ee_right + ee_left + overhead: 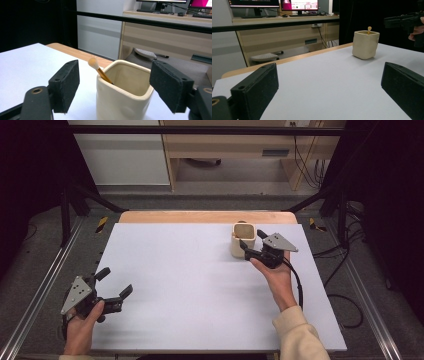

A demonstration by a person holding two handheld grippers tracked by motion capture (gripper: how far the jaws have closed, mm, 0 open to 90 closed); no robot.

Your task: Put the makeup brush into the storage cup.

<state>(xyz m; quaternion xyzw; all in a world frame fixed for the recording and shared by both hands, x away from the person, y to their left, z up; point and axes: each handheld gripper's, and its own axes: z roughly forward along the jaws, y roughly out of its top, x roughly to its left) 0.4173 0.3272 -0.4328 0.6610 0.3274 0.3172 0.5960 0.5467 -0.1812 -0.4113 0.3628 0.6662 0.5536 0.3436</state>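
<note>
Cream cup [243,241] stands near the far right of the white table [200,290], close to the far edge, a stick [98,70] leaning inside. Right gripper [252,244] jaws wide, flanking the cup, not touching. Left gripper [114,283] jaws wide, empty, at the near left edge. Middle of table open.
</note>
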